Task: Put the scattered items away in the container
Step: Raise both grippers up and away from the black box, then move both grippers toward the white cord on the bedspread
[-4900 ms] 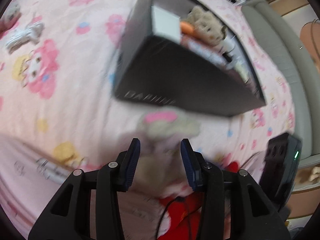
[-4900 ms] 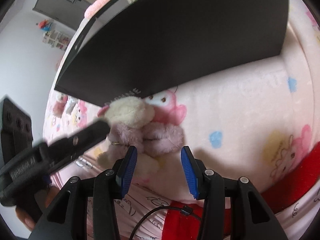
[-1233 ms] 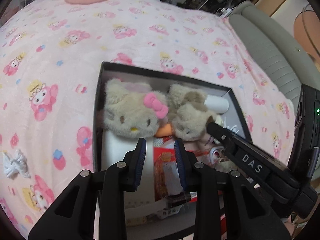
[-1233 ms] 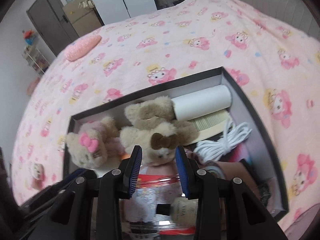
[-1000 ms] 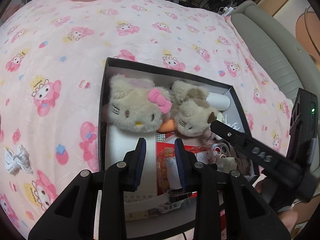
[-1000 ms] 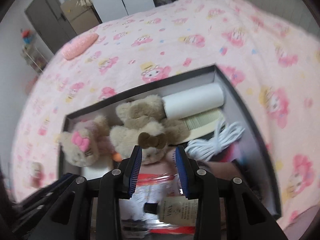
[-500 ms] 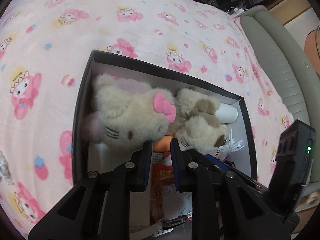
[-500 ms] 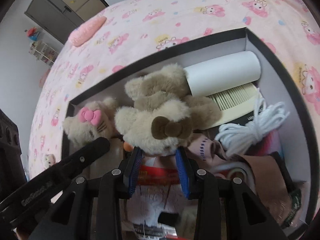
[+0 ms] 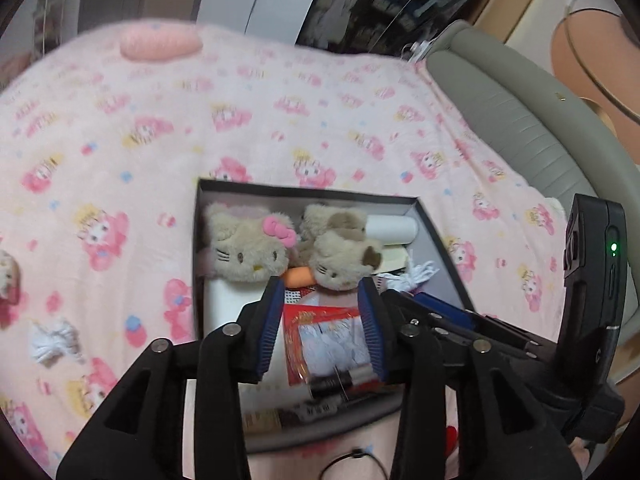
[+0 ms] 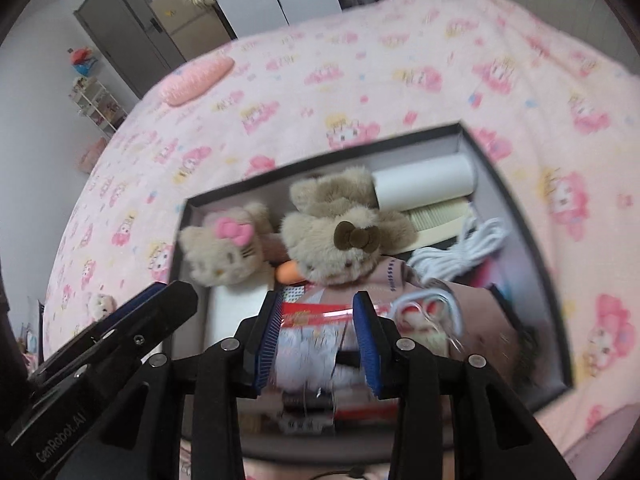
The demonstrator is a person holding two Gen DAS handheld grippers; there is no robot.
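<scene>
A black box [image 9: 304, 193] [image 10: 516, 204] lies on the pink bed, full of items. A beige cat plush with a pink bow [image 9: 246, 246] [image 10: 222, 250] and one with a brown bow [image 9: 340, 256] [image 10: 344, 236] lie at its far end, with a white roll [image 10: 424, 180], a comb [image 10: 436, 216] and a white cord [image 10: 464, 254]. My left gripper [image 9: 322, 324] is open and empty above the box's near part. My right gripper [image 10: 318, 340] is open and empty beside it, over a red packet [image 10: 316, 312].
A bundled white cord [image 9: 52, 340] and a small plush [image 9: 8, 276] [image 10: 100, 304] lie on the blanket left of the box. A pink cushion [image 9: 160, 42] lies at the far end. A grey bed frame [image 9: 520, 112] runs along the right.
Both grippers have pulled back and up from the box, and the left one has opened wider. The pink-bow plush, grabbed from the blanket earlier, lies in the box.
</scene>
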